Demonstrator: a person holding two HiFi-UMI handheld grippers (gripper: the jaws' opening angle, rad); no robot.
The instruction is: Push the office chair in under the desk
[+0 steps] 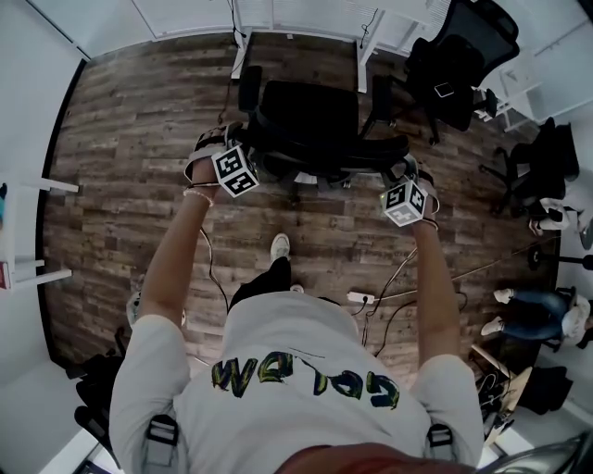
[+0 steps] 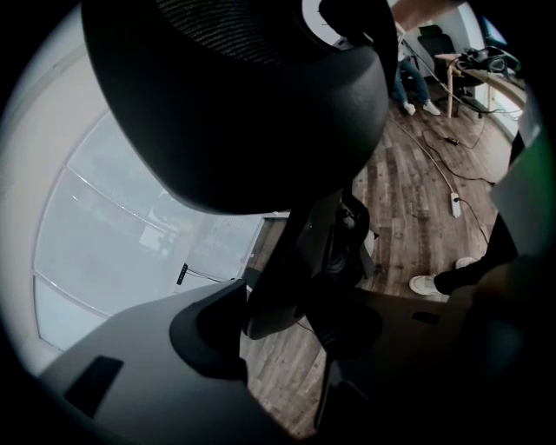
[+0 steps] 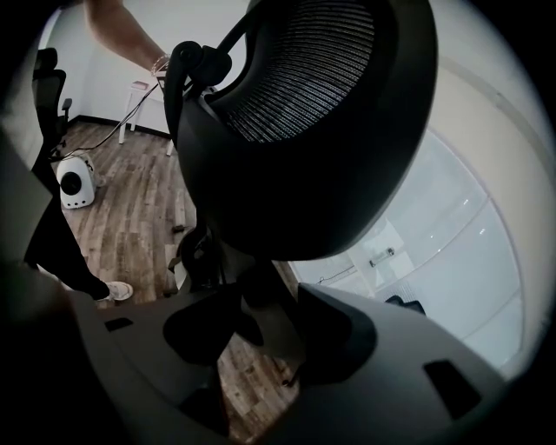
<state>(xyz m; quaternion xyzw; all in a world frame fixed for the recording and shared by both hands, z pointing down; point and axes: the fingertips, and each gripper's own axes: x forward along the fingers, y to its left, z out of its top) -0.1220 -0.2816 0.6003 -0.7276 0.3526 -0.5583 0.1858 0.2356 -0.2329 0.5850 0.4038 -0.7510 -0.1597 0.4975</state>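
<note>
closest in, the person's arms reach forward above a white shoe and a power strip on the wood floor. the left gripper sits at the left edge of the chair back and the right gripper at its right edge, both touching the black frame.

in the left gripper view the left gripper has its jaws clenched on a dark strut that slants down from under the chair's rounded mesh pad. the strut fills the gap, with floor showing below it. the right gripper view shows much the same: the right gripper grasps a strut below the mesh pad of the chair, a jaw pressed to each side.

the chair stands out on the floor with its seat toward the desk, lined up between the two white desk legs and near them, the seat not under the top. farther right a second chair stands by the wall, and a seated person is at the right edge.
</note>
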